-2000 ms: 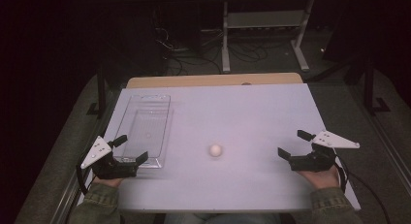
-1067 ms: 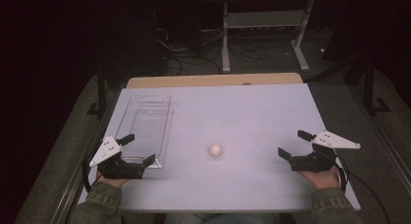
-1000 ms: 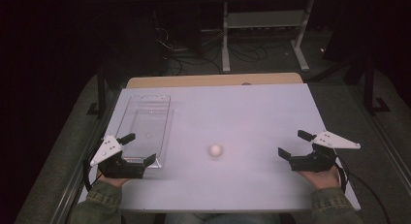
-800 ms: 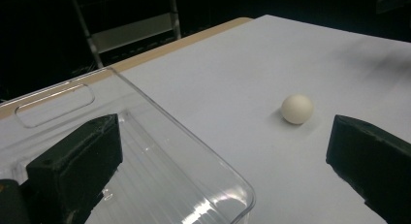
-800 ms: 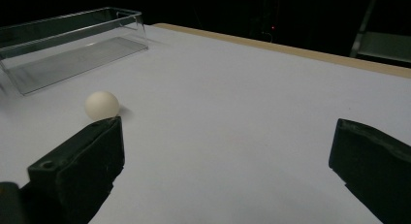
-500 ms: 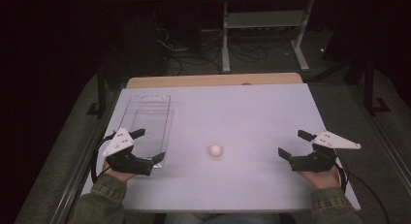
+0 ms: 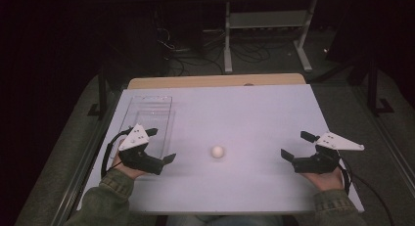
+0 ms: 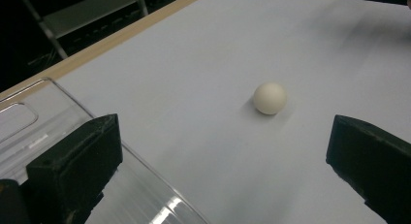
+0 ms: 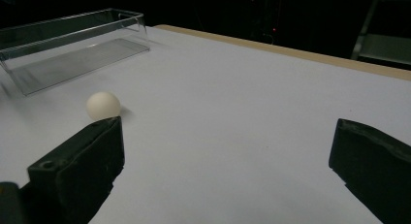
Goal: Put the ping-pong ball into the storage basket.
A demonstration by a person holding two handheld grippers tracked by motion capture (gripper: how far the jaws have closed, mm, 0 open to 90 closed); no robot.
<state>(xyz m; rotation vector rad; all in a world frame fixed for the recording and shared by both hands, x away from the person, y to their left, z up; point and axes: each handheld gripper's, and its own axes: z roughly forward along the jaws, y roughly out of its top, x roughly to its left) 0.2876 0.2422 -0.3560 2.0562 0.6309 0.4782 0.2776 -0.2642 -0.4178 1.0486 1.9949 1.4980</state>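
Observation:
A small white ball (image 7: pixel 218 151) rests on the white table (image 7: pixel 244 108), near the middle toward the front. My left gripper (image 7: pixel 160 145) is open at the near end of a clear plastic tray (image 7: pixel 147 118), its jaws facing the ball a short way to its right. In the left gripper view the ball (image 8: pixel 270 98) lies ahead between the wide-spread jaws, and the tray (image 8: pixel 29 122) sits behind the left jaw. My right gripper (image 7: pixel 296 145) is open and empty at the front right. In the right gripper view the ball (image 9: pixel 102 105) shows just beyond the left jaw, with the tray (image 9: pixel 72 40) farther off.
The table's wooden far edge (image 7: pixel 215 81) runs across the back. Beyond it stand a metal stand (image 7: pixel 264 25) and cables on a dark floor. Bare table surface lies between the ball and the right gripper.
My left gripper has moved right and turned toward the ball, from the table's left edge to the tray's near end. The right gripper and the ball have stayed put.

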